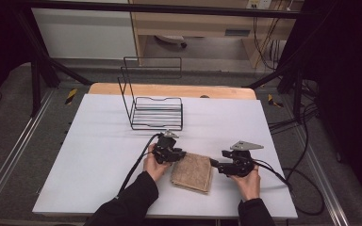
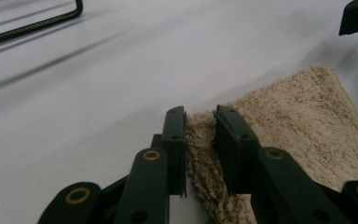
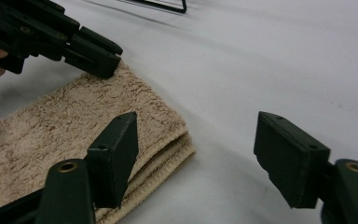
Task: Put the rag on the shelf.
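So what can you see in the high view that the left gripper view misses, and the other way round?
The high view alone takes in the whole black wire rack standing at the far side of the white table, the person's forearms, and the right gripper open at the folded towel's right edge. The left gripper view alone shows, close up, the left gripper with its pads pinching the beige pile at the towel's edge. Both share the towel lying on the table, the left gripper at its corner, and some of the rack's wire.

Folded beige terry-cloth towel (image 1: 192, 172): fuzzy, rough pile. White table cover (image 1: 99, 155): smooth, matt. Black wire rack (image 1: 156, 113): thin metal. Black plastic gripper jaws: matt.
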